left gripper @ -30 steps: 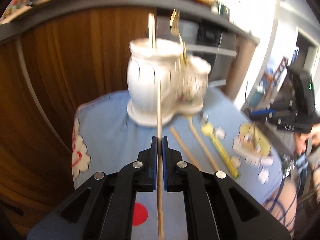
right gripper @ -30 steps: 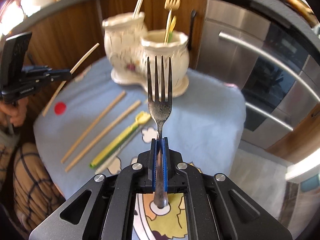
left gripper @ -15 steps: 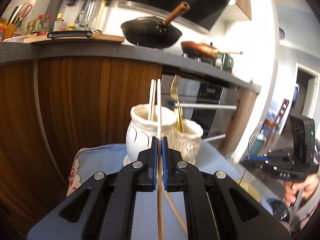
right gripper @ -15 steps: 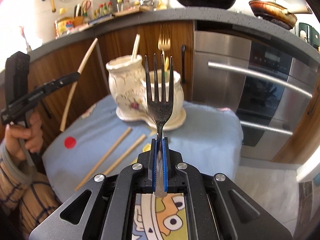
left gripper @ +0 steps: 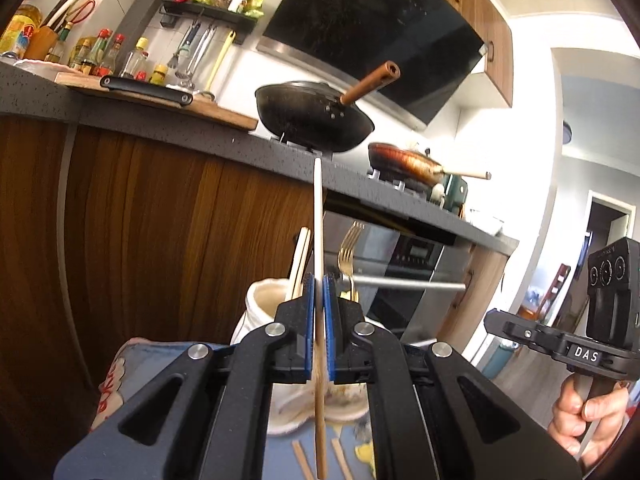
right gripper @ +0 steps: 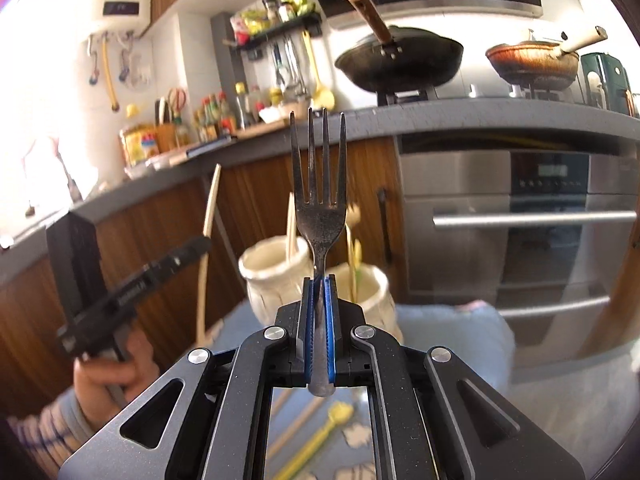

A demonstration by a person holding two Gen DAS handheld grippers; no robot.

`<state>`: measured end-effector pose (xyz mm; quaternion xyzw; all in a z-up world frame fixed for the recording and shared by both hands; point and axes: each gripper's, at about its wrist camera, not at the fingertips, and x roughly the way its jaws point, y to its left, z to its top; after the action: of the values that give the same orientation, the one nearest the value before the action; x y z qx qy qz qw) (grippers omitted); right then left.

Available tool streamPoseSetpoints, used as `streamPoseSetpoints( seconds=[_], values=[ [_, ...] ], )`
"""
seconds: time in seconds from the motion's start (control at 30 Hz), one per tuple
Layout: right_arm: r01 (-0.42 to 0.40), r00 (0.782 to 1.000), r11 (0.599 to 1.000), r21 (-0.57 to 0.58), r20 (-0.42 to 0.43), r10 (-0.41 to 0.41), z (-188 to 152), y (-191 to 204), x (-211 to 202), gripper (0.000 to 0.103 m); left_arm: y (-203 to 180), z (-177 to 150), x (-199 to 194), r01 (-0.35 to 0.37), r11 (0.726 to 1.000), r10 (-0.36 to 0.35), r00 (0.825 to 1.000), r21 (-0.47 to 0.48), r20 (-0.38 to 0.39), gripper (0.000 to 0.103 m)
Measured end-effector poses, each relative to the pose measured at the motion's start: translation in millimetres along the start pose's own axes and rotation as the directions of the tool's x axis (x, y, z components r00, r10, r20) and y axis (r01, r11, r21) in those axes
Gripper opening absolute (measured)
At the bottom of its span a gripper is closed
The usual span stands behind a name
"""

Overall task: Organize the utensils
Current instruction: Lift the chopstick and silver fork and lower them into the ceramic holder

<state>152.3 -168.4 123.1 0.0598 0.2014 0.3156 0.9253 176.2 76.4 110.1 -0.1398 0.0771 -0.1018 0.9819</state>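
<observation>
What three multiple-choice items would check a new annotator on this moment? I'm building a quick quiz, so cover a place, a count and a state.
1. Where does the gold fork stand?
A. In a ceramic jar
B. On the blue cloth
C. On the counter

2. How many tines has the dark fork?
A. Three
B. Four
C. Five

3. What is the left gripper doing?
A. Open, empty
B. Shut, empty
C. Shut on a chopstick

Key: 1 A, its tines rise from the right jar. 2 B, four tines show. 3 C, the pads clamp the chopstick, which points up.
</observation>
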Motion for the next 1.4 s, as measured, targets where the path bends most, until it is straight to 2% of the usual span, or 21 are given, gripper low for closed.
streamPoseSetpoints(
  seconds=[0.23, 0.4, 0.57, 0.73, 0.83, 0.97, 1.07, 1.2, 1.4],
  values=[
    [-0.012, 0.992, 0.999, 0.046, 0.123, 0.007, 27, 0, 23, 0.006, 1, 15, 9, 0.007, 1.000, -0.007, 0.997, 0.000, 0.080, 0.004],
    [0.006, 0.982, 0.999, 0.043, 0.188, -0.014, 28, -2, 31, 0.006, -1, 38, 16, 0.015, 1.000, -0.018, 0.986, 0.018, 0.165, 0.004],
    [0.014, 0.984, 0.998, 0.060, 0.177, -0.024, 28, -14, 45, 0.006, -10, 51, 28, 0.003, 0.998, -0.017, 0.971, 0.062, 0.240, 0.004],
    [0.042, 0.985, 0.998, 0.054, 0.163, -0.050, 23, -19, 55, 0.006, -12, 50, 45, -0.026, 0.997, 0.003, 0.961, 0.079, 0.278, 0.004],
    [0.066, 0.986, 0.997, 0.038, 0.148, -0.071, 18, -19, 62, 0.006, -13, 41, 57, -0.053, 0.994, 0.028, 0.970, 0.098, 0.243, 0.004],
    [0.102, 0.987, 0.995, 0.001, 0.121, -0.101, 12, -16, 70, 0.006, -9, 24, 68, -0.094, 0.989, 0.078, 0.986, 0.110, 0.147, 0.004],
    [0.115, 0.990, 0.993, -0.017, 0.084, -0.114, 7, -15, 78, 0.006, -8, 13, 71, -0.117, 0.984, 0.108, 0.991, 0.137, 0.077, 0.004],
    [0.128, 0.991, 0.991, -0.027, 0.033, -0.128, 0, -15, 90, 0.006, -10, -1, 76, -0.153, 0.967, 0.158, 0.987, 0.202, -0.010, 0.004],
    [0.137, 0.989, 0.989, -0.048, -0.042, -0.139, -9, -10, 109, 0.006, -13, -10, 86, -0.189, 0.950, 0.215, 0.974, 0.250, -0.078, 0.004]
  ],
)
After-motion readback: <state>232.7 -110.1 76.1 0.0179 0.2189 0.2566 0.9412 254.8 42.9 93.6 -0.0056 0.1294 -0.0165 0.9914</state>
